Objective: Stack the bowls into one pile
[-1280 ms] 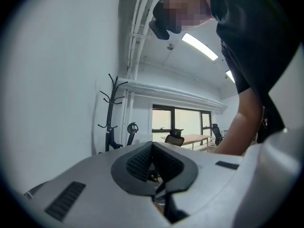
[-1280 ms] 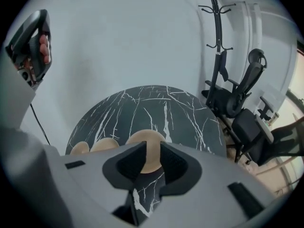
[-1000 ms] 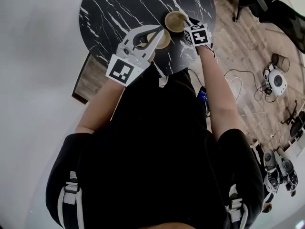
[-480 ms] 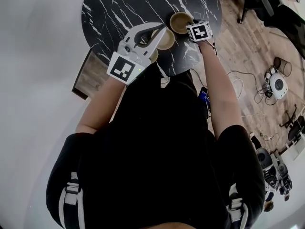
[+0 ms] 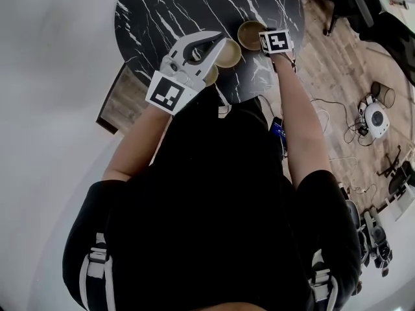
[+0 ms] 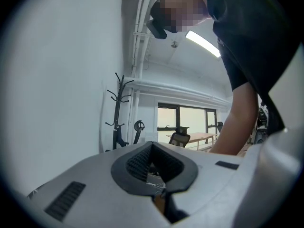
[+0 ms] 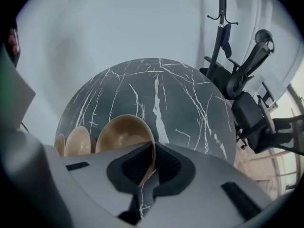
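Clamping rim of far bowl with right gripper, just closed down on it. Pinching tan rim of middle bowl with left gripper. Near bowl half covered by left gripper. All three in row at near-right of black marble table. Beyond, far right: office chairs, coat stand.
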Demonstrator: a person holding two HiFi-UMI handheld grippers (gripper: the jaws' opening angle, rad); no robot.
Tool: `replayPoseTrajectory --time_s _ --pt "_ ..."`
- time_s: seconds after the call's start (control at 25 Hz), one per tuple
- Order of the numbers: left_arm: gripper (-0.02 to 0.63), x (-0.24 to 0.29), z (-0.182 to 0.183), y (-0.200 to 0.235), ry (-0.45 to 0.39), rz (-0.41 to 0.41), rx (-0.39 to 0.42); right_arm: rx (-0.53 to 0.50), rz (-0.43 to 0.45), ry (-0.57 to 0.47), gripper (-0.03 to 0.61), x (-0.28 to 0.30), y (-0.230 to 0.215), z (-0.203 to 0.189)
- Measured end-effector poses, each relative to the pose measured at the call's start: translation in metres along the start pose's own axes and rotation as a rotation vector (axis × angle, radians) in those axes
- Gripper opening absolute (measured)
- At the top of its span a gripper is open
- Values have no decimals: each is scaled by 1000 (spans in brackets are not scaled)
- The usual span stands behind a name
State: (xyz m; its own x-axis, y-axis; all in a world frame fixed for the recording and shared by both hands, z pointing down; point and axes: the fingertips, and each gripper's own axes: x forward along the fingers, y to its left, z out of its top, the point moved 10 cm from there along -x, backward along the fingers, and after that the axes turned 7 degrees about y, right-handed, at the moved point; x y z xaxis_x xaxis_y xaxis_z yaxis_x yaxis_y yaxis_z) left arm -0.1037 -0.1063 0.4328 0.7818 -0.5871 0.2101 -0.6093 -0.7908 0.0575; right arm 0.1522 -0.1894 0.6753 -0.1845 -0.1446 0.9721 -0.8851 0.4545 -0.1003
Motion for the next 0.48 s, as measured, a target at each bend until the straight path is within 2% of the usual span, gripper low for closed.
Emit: replayPoseTrajectory --time_s 0.48 --pt "3 -32 11 -11 -45 -9 30 37 -29 -78 12 -47 7 4"
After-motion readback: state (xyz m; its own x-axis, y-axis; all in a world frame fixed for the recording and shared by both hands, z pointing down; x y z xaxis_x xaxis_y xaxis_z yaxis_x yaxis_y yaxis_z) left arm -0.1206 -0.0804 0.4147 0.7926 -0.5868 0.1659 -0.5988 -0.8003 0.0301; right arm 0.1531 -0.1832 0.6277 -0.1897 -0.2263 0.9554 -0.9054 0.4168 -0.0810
